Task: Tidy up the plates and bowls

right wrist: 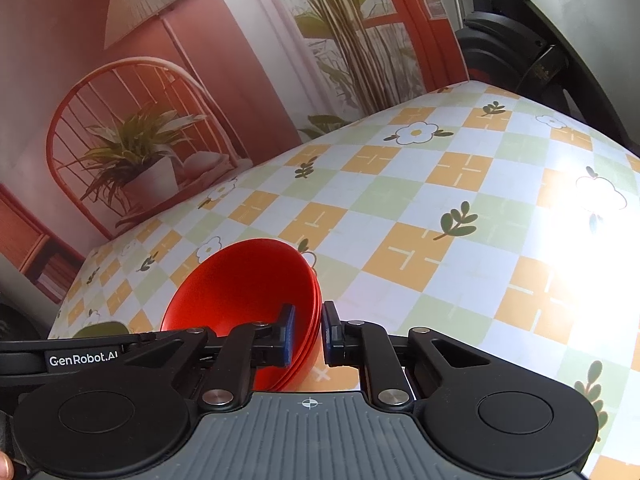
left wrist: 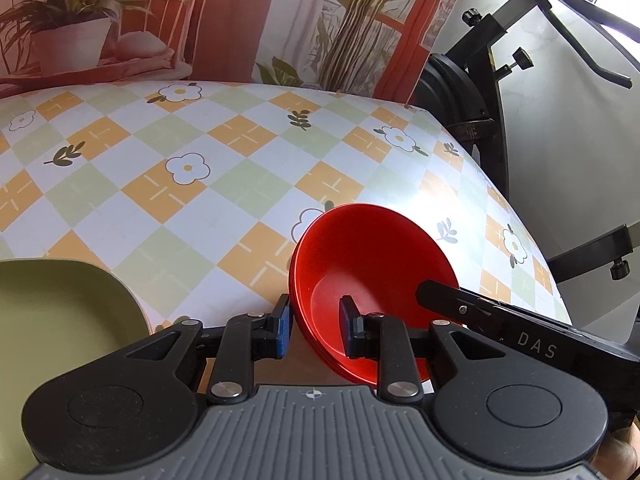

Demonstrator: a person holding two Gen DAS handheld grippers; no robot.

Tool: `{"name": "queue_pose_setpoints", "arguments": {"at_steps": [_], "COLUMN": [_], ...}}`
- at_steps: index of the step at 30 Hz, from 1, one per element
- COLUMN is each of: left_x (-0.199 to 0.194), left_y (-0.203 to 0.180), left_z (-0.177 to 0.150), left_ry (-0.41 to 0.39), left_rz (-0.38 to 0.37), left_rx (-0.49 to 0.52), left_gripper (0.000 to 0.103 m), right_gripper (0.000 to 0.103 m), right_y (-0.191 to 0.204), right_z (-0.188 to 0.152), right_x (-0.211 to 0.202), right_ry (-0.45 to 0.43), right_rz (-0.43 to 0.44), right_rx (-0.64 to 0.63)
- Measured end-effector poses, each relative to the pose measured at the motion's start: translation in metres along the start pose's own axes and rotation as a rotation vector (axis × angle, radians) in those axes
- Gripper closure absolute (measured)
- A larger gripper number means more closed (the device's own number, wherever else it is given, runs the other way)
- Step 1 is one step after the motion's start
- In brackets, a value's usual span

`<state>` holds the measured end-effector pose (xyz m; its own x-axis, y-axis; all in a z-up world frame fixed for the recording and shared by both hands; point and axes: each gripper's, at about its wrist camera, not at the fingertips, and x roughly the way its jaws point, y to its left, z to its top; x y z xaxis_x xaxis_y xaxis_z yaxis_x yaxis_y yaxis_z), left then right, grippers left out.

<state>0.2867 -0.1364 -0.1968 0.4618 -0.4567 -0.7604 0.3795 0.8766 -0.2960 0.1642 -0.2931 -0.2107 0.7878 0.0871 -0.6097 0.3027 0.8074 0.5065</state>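
Your right gripper (right wrist: 308, 334) pinches the rim of the stacked red bowls (right wrist: 248, 292), tilted above the bench (right wrist: 440, 208). Your left gripper (left wrist: 314, 330) straddles the opposite rim, fingers spread; a green plate (left wrist: 52, 312) lies just left.

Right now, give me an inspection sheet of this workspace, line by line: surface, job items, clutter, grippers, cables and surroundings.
Surface: table under a checked cloth with flower and leaf prints; strong glare at its right side in the right wrist view.
Job's things: stack of red bowls, tilted, rims nested; green plate at the left, partly out of frame.
Clutter: nothing seen.
Grippers: left gripper straddles the stack's rim with a gap at the outer pad, so contact is uncertain; right gripper closed on the stack's opposite rim.
Cables: nothing seen.
Surroundings: printed backdrop of plants and a chair behind the table; black metal frame with knobs beside it.
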Motion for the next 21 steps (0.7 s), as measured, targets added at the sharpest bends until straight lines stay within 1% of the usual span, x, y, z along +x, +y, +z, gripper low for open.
{"name": "queue_pose_setpoints", "arguments": {"at_steps": [5, 10, 15, 21], "left_x": [-0.016, -0.034, -0.057, -0.09], "left_y": [0.002, 0.008, 0.023, 0.047], "left_z": [0.003, 0.006, 0.01, 0.013], "left_ry": [-0.039, -0.075, -0.125, -0.188], "left_rz": [-0.005, 0.001, 0.019, 0.042], "left_rx": [0.003, 0.018, 0.003, -0.022], "left_gripper": [0.077, 0.077, 0.077, 0.077], "right_gripper": [0.089, 0.089, 0.089, 0.089], "right_y": [0.012, 0.031, 0.061, 0.107], "right_z": [0.003, 0.009, 0.018, 0.029], "right_x": [-0.008, -0.013, -0.013, -0.006], "right_ry": [-0.011, -0.024, -0.031, -0.035], "right_rz": [-0.001, 0.009, 0.039, 0.093], "right_rx": [-0.023, -0.055, -0.103, -0.161]}}
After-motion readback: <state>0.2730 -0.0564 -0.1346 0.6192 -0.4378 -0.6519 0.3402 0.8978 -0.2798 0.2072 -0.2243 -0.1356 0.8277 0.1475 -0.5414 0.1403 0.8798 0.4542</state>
